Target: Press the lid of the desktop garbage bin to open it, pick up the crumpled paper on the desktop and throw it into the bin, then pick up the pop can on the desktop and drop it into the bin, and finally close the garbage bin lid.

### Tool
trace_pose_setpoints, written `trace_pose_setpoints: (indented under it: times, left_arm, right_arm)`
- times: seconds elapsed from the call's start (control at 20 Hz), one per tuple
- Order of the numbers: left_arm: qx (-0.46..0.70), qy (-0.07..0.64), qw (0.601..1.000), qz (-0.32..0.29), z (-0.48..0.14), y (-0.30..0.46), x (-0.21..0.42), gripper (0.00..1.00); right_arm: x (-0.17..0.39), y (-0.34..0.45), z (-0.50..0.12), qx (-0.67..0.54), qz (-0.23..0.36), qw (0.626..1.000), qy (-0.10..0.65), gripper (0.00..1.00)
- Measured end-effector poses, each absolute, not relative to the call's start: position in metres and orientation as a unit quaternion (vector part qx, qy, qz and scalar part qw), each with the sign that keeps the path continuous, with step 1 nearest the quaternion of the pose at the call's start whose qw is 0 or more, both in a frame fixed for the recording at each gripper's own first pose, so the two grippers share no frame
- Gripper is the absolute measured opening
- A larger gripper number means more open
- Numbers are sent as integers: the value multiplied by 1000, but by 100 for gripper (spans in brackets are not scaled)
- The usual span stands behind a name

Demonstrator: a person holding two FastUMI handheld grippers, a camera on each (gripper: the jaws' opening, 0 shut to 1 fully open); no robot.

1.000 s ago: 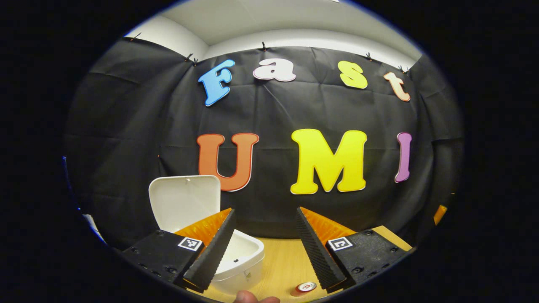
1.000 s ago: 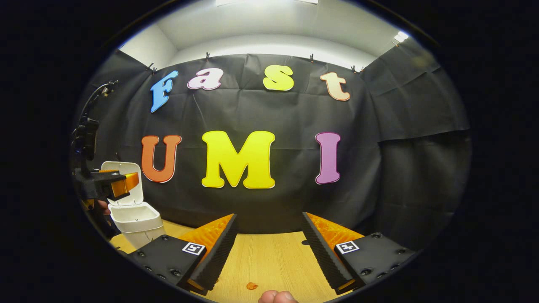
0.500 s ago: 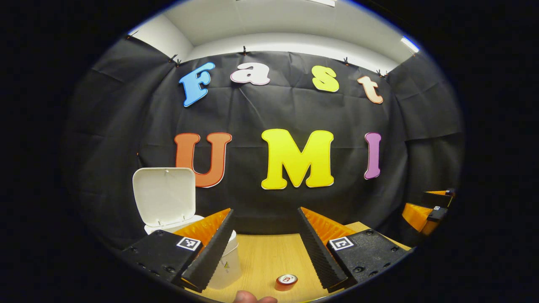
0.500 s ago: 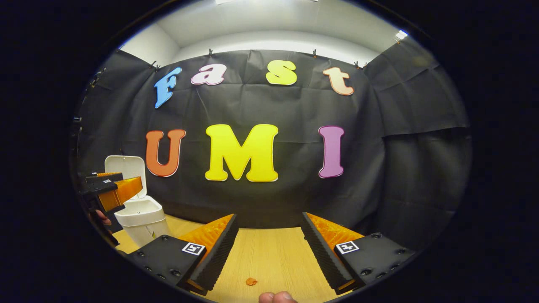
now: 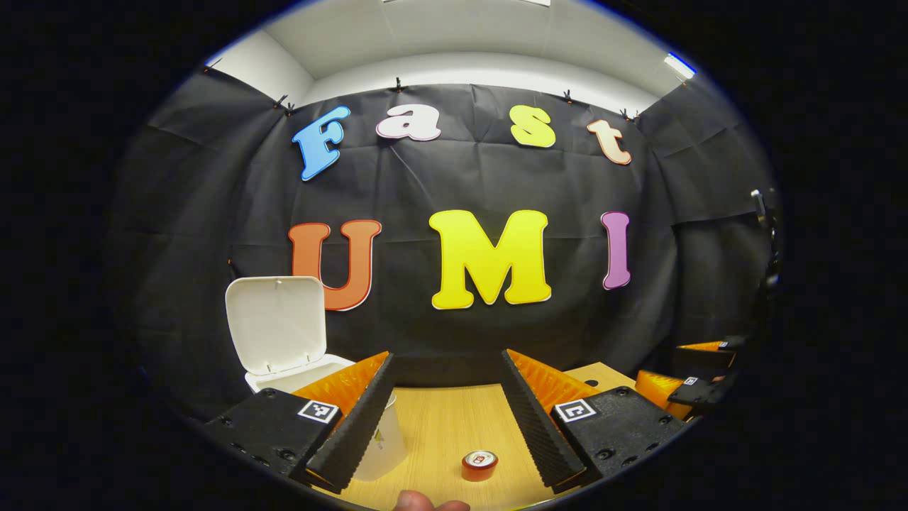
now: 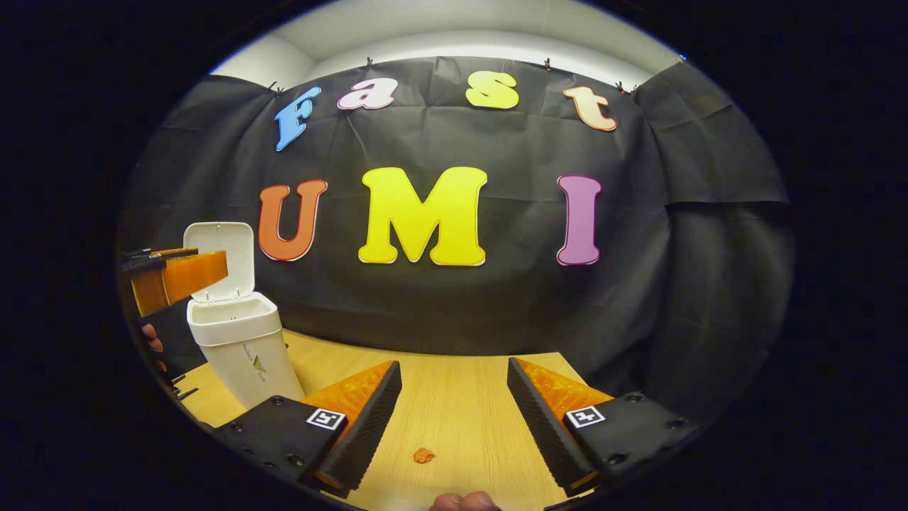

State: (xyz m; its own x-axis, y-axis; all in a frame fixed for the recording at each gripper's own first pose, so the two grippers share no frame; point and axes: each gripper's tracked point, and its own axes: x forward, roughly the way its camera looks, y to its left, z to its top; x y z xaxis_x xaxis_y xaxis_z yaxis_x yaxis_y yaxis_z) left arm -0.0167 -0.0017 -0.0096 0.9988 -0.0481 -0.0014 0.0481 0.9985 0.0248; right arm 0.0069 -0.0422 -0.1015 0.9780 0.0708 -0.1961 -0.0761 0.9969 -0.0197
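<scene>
A pale wooden bench (image 6: 461, 397) runs up to a black cloth wall under a white ceiling. In the left gripper view, we see the left gripper (image 5: 445, 419) with its fingers spread wide and nothing between them, held above the bench. Just ahead of the gap, slightly toward the right finger, the pop can (image 5: 480, 465) stands upright on the wood, its top facing us. Behind the left finger is the white garbage bin (image 5: 376, 433), with its lid (image 5: 277, 323) swung up and standing open against the cloth. At the far right edge of that view the other gripper (image 5: 691, 380) shows, well apart from the can.

In the right gripper view, the right gripper (image 6: 454, 419) also has its fingers wide apart and holds nothing. A small orange scrap (image 6: 423, 455) lies on the bench between the fingers; it may be the crumpled paper, though it is too small for us to be sure. The bin (image 6: 237, 348) stands at the left on the bench, lid (image 6: 220, 259) raised, with the left gripper (image 6: 174, 273) just beside it and a hand (image 6: 152, 348) below.
</scene>
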Motion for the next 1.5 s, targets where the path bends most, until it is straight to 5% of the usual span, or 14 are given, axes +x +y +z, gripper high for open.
trace_pose_setpoints:
  times: [0.9,1.5]
  left_arm:
    - [33,39,998,40,-21,31,-46,94]
    - [43,52,996,63,-25,51,-39,95]
  right_arm:
    - [36,-21,-327,-25,99,947,306,97]
    - [42,-1,-418,-46,116,904,409,97]
